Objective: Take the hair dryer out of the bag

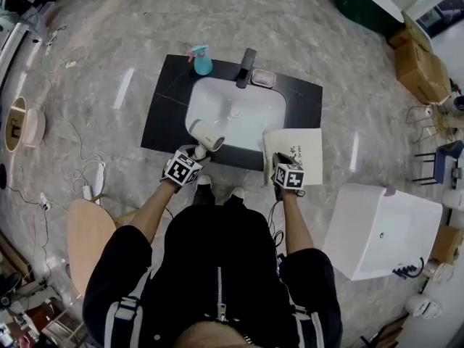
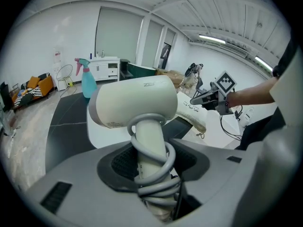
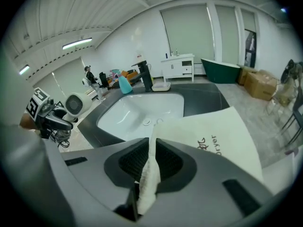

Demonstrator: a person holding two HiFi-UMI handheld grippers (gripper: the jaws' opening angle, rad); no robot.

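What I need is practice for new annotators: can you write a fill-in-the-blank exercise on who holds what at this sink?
1. The left gripper is shut on the white ____.
2. The right gripper pinches an edge of the cloth ____.
3. The grey cord is coiled around that appliance's ____.
4. In the head view, the teal spray bottle stands to the ____ of the black faucet.

Missing words: hair dryer; bag; handle; left.
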